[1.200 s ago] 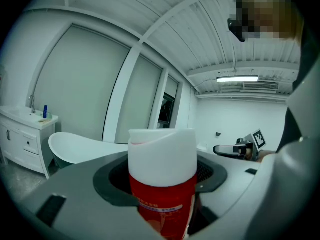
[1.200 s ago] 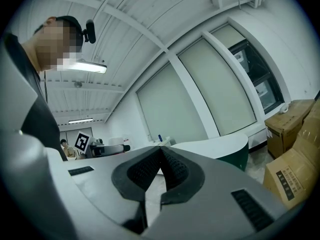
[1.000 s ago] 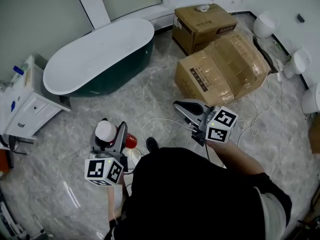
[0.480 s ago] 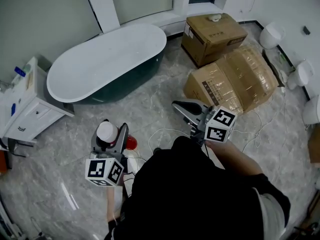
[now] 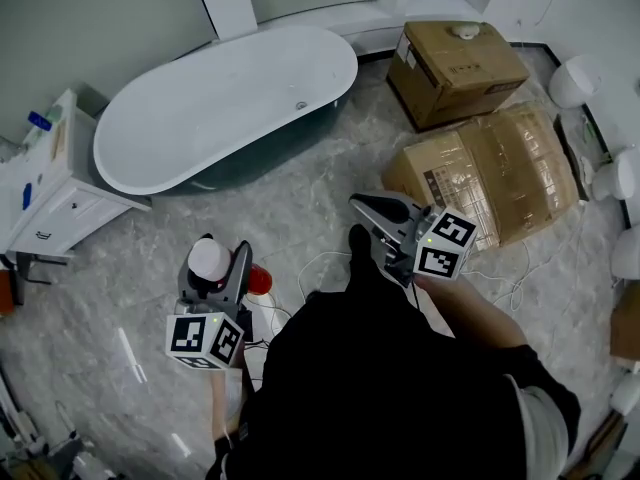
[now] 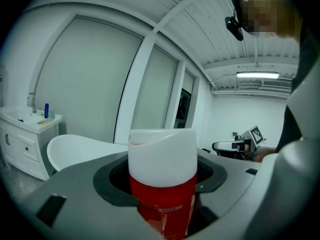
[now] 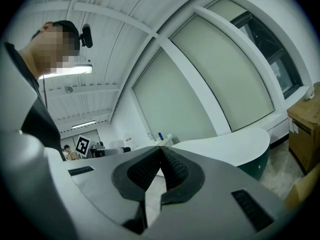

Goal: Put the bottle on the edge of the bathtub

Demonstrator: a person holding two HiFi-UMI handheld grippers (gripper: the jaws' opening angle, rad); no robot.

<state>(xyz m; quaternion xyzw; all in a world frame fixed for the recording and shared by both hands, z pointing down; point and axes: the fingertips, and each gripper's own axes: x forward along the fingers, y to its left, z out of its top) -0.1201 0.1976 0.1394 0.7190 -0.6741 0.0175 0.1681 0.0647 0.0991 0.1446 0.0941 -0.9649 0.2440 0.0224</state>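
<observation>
A red bottle [image 5: 218, 268] with a white cap sits upright between the jaws of my left gripper [image 5: 214, 280], which is shut on it; in the left gripper view the red bottle [image 6: 163, 184] fills the centre. The bathtub [image 5: 226, 106], white inside with a dark green shell, stands on the floor ahead and to the left; it shows as a white bathtub [image 6: 75, 151] behind the bottle and a bathtub [image 7: 230, 149] to the right. My right gripper [image 5: 375, 213] is held at mid-right, shut with nothing in it [image 7: 160, 159].
Two cardboard boxes [image 5: 490, 173] lie on the marble floor to the right of the tub. A white vanity cabinet [image 5: 45, 193] stands at the left. White toilets [image 5: 575, 78] line the right wall. A white cable [image 5: 320, 263] runs over the floor.
The whole view has shifted: the tub and boxes now sit further right and nearer in the frame. Both grippers keep their hold and pose.
</observation>
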